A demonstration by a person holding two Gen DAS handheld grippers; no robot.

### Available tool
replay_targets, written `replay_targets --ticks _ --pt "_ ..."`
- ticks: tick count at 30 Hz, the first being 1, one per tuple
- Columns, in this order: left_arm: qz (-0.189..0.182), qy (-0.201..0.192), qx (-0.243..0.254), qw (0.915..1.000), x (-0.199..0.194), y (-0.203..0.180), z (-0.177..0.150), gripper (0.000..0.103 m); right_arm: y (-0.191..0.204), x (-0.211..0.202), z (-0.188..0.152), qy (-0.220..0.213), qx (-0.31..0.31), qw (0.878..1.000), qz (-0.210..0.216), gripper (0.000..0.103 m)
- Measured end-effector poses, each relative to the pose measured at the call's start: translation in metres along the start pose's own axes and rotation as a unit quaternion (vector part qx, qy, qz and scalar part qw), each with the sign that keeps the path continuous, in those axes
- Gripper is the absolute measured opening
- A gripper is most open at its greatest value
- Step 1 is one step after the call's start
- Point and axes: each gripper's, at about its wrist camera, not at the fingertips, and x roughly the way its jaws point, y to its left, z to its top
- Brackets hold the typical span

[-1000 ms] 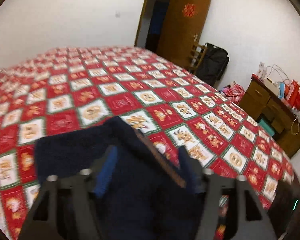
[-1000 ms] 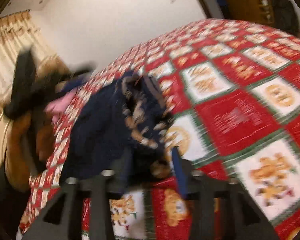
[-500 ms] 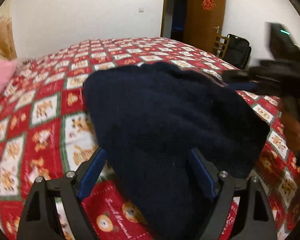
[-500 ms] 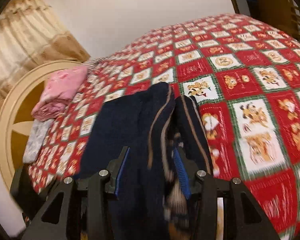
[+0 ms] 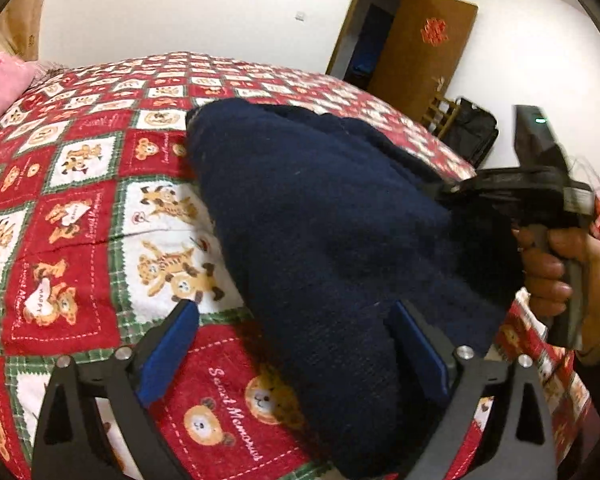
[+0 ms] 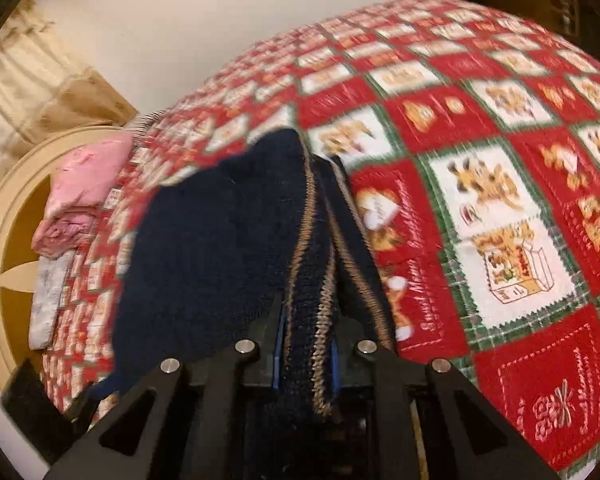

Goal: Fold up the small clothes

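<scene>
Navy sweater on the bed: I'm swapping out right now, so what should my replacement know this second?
Left gripper: jaws open, sweater draped between them, not pinched.
Right gripper: jaws shut on the sweater's tan-striped edge.
Sweater: partly bunched on the red bedspread, its right side lifted by the right gripper.
Other clothes: pink pile by the headboard.
Done: sweater looks doubled over, though I can't tell how many folds.
Left: lay it flat, finish folding, probably add it to the pile.
</scene>
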Motion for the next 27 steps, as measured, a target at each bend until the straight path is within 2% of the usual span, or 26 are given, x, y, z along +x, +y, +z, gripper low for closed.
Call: replay_targets --ticks 2,4,7,9,11,13,15,17,18,19,21,27 --pt "0.004 0.021 0.01 0.9997 0.007 -0.003 -0.001 0.101 -0.002 -0.003 0.006 -0.003 0.009 1.0 -0.006 0.029" --pt "0.007 0.033 0.012 0.9994 0.012 -0.004 -0.002 0.101 0.003 -0.013 0.013 -0.02 -0.002 0.999 -0.04 0.04" --pt "0.003 0.033 0.003 0.9995 0.012 0.0 -0.001 0.102 0.028 -0.038 0.027 -0.077 -0.052 0.992 -0.084 0.04" --pt "0.002 0.035 0.002 0.9994 0.013 0.0 -0.001 0.103 0.052 -0.044 0.032 -0.098 -0.103 0.986 -0.085 0.041" --pt "0.004 0.037 0.005 0.9993 0.013 -0.001 -0.001 0.103 0.078 -0.036 0.036 -0.088 -0.153 0.982 -0.065 0.043" --pt "0.006 0.038 0.006 0.9992 0.013 -0.002 -0.002 0.103 0.096 -0.013 0.039 -0.049 -0.186 0.98 -0.059 0.044" --pt "0.004 0.039 0.004 0.9992 0.013 -0.001 -0.002 0.103 0.1 0.013 0.039 -0.019 -0.195 0.977 -0.085 0.044" --pt "0.003 0.039 0.002 0.9992 0.013 0.0 -0.003 0.103 0.086 0.04 0.042 0.009 -0.179 0.976 -0.122 0.044" --pt "0.002 0.04 0.002 0.9992 0.013 0.0 -0.002 0.103 0.077 0.048 0.041 0.02 -0.165 0.978 -0.125 0.048" --pt "0.002 0.04 0.002 0.9992 0.014 0.0 -0.002 0.103 0.061 0.054 0.043 0.022 -0.131 0.985 -0.109 0.054" --pt "0.003 0.042 0.003 0.9991 0.014 0.0 -0.003 0.103 0.046 0.046 0.043 0.014 -0.107 0.99 -0.085 0.055" --pt "0.002 0.043 0.001 0.9991 0.014 0.004 -0.002 0.103 0.058 0.005 0.021 -0.012 -0.141 0.983 -0.116 0.055"
